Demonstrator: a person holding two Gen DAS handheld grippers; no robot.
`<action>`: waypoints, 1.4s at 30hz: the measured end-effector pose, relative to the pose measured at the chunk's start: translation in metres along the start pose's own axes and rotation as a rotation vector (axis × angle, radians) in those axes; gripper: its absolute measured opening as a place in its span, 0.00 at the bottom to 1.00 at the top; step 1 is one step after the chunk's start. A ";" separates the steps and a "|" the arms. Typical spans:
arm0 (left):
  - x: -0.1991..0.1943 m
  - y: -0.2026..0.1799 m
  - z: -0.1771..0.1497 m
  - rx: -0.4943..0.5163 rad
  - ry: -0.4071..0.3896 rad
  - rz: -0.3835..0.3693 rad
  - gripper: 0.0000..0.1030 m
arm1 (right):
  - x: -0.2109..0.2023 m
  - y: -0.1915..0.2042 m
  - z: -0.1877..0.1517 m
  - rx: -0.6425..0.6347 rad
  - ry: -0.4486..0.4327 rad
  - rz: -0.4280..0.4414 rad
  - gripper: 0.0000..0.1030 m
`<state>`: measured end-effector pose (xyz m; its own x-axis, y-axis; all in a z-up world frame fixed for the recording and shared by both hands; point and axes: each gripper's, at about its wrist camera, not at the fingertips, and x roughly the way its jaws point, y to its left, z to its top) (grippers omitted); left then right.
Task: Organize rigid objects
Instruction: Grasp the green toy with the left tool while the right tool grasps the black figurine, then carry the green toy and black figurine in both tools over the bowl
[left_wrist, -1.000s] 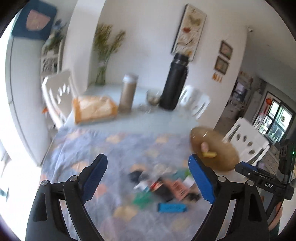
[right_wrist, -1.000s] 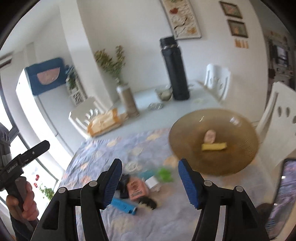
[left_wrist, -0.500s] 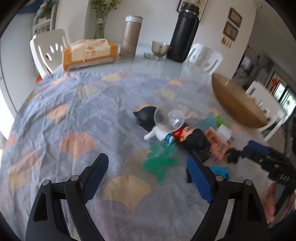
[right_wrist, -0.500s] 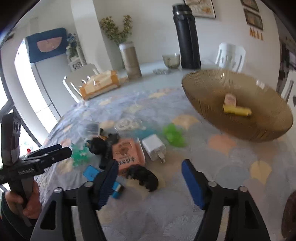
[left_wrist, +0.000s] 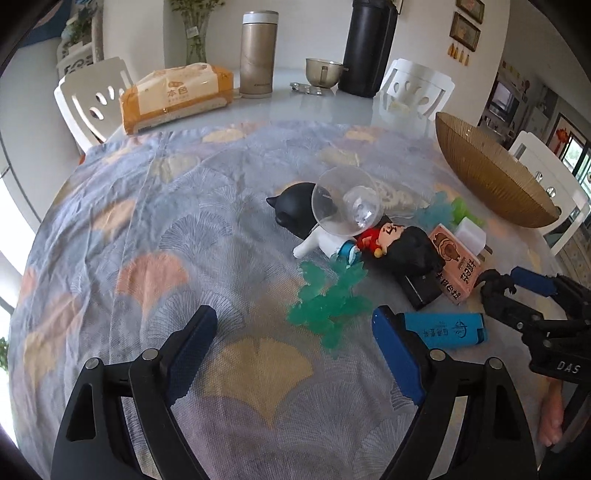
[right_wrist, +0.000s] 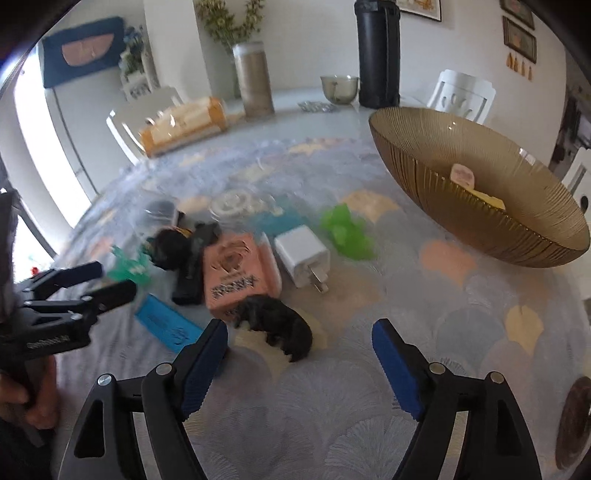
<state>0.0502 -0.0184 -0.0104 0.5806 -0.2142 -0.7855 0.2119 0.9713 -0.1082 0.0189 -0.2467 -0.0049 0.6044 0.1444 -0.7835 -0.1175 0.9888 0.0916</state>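
1. Left gripper (left_wrist: 291, 332) is spread wide over bare cloth (left_wrist: 147, 229), empty.
2. Right gripper (right_wrist: 299, 349) has just been opening; its jaws are apart, nothing between them.
3. A dark toy (right_wrist: 275, 326) lies just ahead of it.
4. Beyond: lighter (left_wrist: 445, 328), pink box (right_wrist: 236, 269), charger (right_wrist: 301, 254), green pieces (left_wrist: 328, 302).
5. Farthest, at right: bowl (right_wrist: 436, 184) with two small items inside.
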 end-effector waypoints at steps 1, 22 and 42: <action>0.001 0.000 0.000 -0.003 0.004 0.001 0.82 | 0.001 -0.001 0.000 0.008 0.003 0.000 0.77; -0.029 -0.010 -0.004 0.047 -0.150 -0.076 0.32 | -0.006 0.012 -0.002 -0.076 -0.028 0.064 0.36; -0.032 -0.006 -0.004 0.031 -0.164 -0.086 0.32 | -0.017 -0.014 -0.019 -0.013 0.019 0.099 0.36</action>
<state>0.0272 -0.0169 0.0133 0.6791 -0.3130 -0.6640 0.2889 0.9455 -0.1502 -0.0050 -0.2638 -0.0048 0.5740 0.2409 -0.7827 -0.1864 0.9691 0.1615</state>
